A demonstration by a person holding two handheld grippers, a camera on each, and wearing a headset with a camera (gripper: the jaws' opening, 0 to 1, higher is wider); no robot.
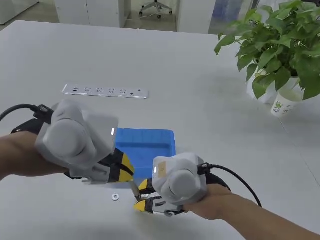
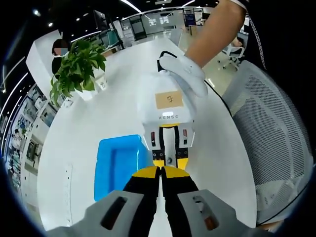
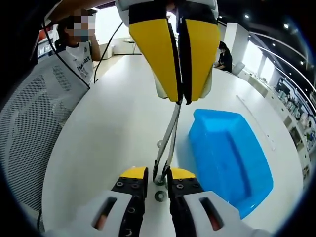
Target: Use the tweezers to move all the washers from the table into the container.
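Gripping the upper end of the tweezers, the left claw was pressed together on them over the bench, a power strip lying well behind it; washers lay on the bench just beside the tweezers' legs and tips, outside the container; the right claw faced the left, closed in on the tweezers' legs near their tips; the blue container sat just behind both claws; a plant stood far right.

White table: blue container, washer, power strip, potted plant.
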